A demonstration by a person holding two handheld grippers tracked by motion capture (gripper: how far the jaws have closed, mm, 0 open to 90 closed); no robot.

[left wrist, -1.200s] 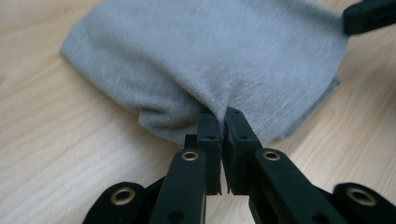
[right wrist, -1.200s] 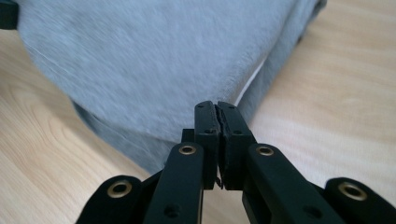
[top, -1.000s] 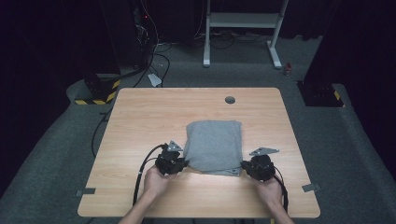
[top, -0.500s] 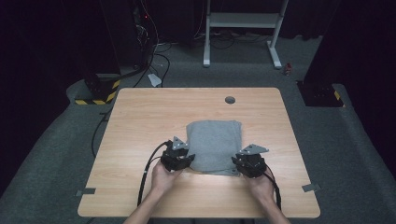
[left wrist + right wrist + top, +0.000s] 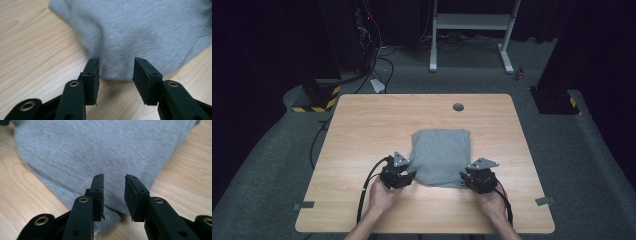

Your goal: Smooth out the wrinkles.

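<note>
With my left gripper point(image 5: 408, 172) and right gripper point(image 5: 468, 176) parted and empty, jaws having just been opening, I judge the folded grey cloth point(image 5: 441, 155) mid-table point(image 5: 362, 125) soft, light, floppy, best pinched at its near corners.

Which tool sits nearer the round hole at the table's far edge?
Right, though only slightly. The right tool is at the grey cloth's near right corner, the left tool at its near left corner; the hole lies right of centre.
</note>
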